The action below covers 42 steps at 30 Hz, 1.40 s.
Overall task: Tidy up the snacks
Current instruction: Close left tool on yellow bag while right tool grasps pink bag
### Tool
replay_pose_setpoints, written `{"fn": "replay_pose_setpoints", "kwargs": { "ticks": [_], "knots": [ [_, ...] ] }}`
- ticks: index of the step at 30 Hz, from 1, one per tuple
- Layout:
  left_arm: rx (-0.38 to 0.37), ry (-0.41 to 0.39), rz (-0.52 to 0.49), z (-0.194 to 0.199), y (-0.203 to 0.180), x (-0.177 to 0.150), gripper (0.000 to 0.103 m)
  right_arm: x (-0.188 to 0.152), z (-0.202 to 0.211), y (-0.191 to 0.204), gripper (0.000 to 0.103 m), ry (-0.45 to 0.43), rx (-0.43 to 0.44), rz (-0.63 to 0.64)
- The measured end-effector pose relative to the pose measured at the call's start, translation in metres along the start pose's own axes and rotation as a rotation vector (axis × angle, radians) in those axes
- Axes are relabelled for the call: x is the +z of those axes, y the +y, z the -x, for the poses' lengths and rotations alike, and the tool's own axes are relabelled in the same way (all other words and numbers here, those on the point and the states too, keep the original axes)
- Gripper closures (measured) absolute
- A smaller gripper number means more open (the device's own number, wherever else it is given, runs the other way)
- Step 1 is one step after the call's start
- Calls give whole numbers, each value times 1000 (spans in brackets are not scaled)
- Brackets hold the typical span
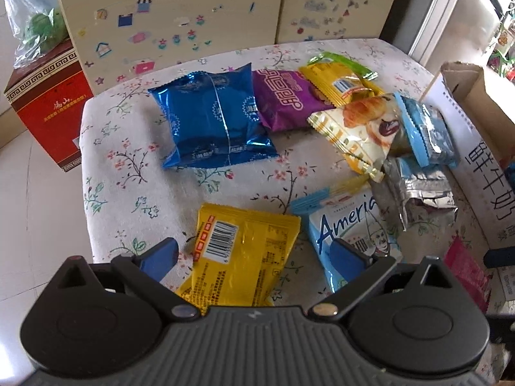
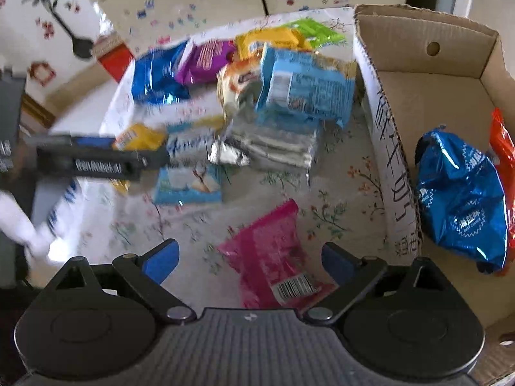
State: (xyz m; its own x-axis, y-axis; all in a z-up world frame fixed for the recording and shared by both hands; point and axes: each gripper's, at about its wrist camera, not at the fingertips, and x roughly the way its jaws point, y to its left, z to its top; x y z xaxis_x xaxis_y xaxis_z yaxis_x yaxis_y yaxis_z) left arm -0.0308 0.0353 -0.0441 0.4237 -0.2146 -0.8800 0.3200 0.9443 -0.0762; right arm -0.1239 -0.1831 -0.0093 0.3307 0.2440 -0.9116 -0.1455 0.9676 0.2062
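Snack packets lie on a floral tablecloth (image 1: 128, 173). My left gripper (image 1: 254, 254) is open above a yellow packet (image 1: 238, 254), which lies between its fingers. A white and blue "America" packet (image 1: 347, 225) lies under its right finger. A blue foil bag (image 1: 209, 115), a purple packet (image 1: 286, 99) and a croissant packet (image 1: 357, 128) lie farther back. My right gripper (image 2: 251, 257) is open above a pink packet (image 2: 273, 257). A cardboard box (image 2: 428, 96) at the right holds a blue bag (image 2: 463, 193) and an orange bag (image 2: 503, 148). The left gripper (image 2: 96, 160) shows blurred at the left.
A red carton (image 1: 51, 106) stands on the floor left of the table. Cream cabinets with stickers (image 1: 180, 22) stand behind it. A light blue packet (image 2: 302, 87) and a silver packet (image 2: 276, 144) are piled beside the box wall (image 2: 392, 167). A green packet (image 2: 315, 32) lies at the far edge.
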Motion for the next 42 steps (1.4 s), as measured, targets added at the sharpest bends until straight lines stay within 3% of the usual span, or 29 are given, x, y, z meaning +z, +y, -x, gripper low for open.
{"fn": "replay_pose_setpoints", "kwargs": {
  "ticks": [10,22,28,34,37,42],
  "knots": [
    [-53,14,-57,-1,1,-4,2,-7,-12,10,6,29,-68,81],
    [-80,15,-69,6,14,-7,4,-7,-27,14,18,44,-101,111],
    [-35,34,-91,-1,16,-11,4,-7,-24,13,18,41,-99,104],
    [-3,3,-127,-5,6,-12,2,-9,-21,14,18,34,-103,102],
    [-7,-8,-143,-3,2,-13,9,-9,-21,15,23,26,-114,112],
    [-2,-22,-144,4,-5,-16,26,-8,-20,16,41,1,-136,137]
  ]
}}
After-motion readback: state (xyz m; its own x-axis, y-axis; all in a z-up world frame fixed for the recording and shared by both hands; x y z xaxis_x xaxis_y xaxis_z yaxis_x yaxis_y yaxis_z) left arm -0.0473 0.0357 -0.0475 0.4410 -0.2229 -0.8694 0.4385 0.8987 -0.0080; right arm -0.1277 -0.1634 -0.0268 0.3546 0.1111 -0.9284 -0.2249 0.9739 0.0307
